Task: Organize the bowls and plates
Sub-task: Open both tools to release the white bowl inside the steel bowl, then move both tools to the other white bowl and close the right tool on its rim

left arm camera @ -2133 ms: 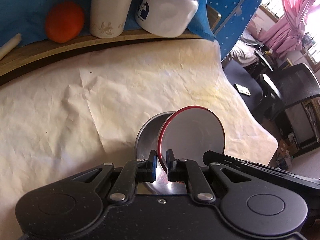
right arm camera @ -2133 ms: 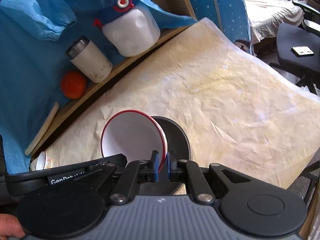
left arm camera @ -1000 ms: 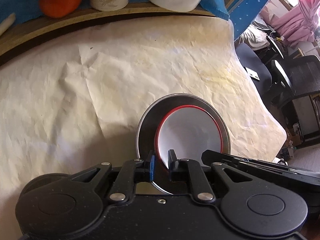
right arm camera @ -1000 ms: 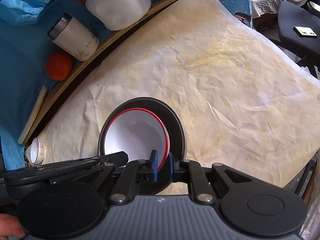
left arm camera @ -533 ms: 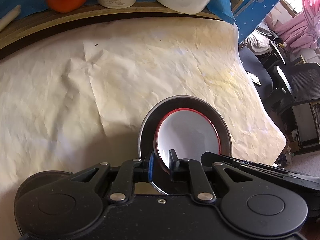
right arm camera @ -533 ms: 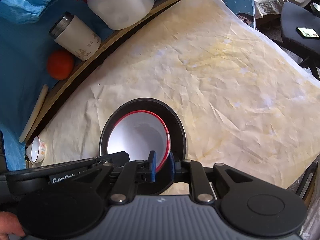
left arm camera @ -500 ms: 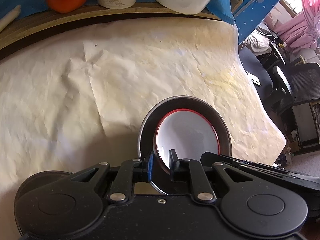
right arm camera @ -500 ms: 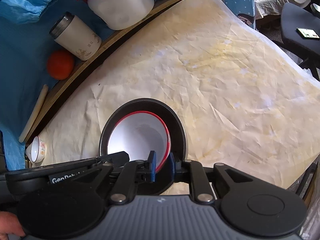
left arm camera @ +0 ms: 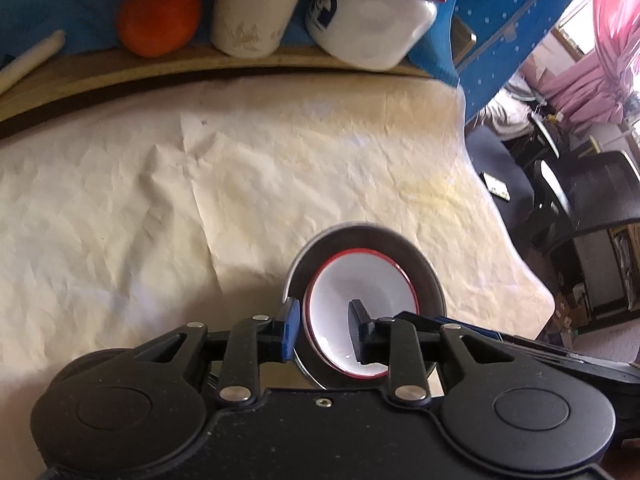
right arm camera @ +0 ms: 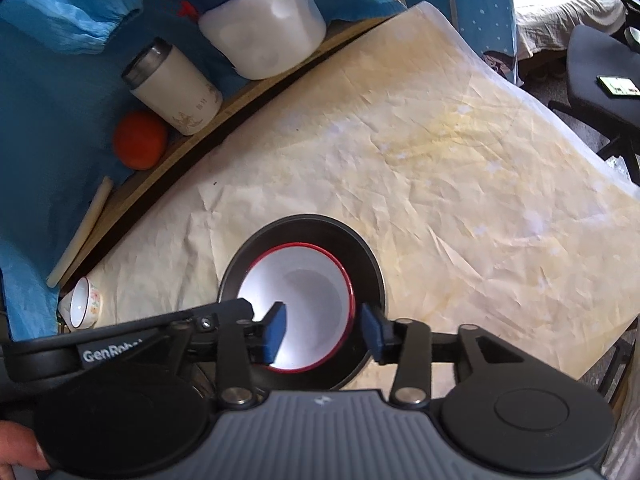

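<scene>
A white bowl with a red rim (left arm camera: 360,300) (right arm camera: 296,304) sits inside a larger dark metal bowl (left arm camera: 424,268) (right arm camera: 360,252) on the cream paper-covered table. My left gripper (left arm camera: 324,330) is open, its jaws straddling the white bowl's near-left rim without gripping it. My right gripper (right arm camera: 322,332) is open, its jaws on either side of the white bowl's right rim. The left gripper's body shows in the right wrist view at lower left (right arm camera: 160,336).
On a wooden ledge at the back stand an orange (left arm camera: 160,20) (right arm camera: 140,146), a white canister (left arm camera: 256,12) (right arm camera: 176,88) and a white jug with a blue top (left arm camera: 372,24) (right arm camera: 264,32). A small floral cup (right arm camera: 82,304) lies at far left. Office chairs (left arm camera: 592,204) stand beyond the table's right edge.
Both grippers held the white bowl tilted, lowered it into the dark bowl, then opened. The bowl now rests flat and free.
</scene>
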The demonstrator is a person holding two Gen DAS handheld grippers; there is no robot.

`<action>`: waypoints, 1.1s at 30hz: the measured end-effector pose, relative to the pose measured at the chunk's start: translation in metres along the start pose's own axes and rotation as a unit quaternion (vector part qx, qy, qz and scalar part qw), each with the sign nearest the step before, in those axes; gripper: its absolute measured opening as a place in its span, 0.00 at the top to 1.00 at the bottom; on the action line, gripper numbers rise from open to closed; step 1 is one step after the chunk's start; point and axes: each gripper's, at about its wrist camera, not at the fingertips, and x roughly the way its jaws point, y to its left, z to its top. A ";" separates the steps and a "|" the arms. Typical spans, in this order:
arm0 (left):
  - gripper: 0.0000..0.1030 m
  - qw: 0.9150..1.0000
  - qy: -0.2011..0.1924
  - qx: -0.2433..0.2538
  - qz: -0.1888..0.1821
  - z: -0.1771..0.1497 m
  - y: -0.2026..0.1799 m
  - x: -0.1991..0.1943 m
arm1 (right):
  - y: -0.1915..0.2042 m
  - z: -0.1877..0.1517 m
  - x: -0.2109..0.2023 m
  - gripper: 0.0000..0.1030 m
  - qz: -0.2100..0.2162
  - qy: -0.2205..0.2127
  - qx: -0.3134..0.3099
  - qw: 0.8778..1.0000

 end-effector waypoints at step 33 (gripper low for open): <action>0.01 0.890 -0.139 -0.380 0.208 -0.068 0.210 -0.101 | 0.177 0.010 0.045 0.00 0.075 0.040 -0.291 0.953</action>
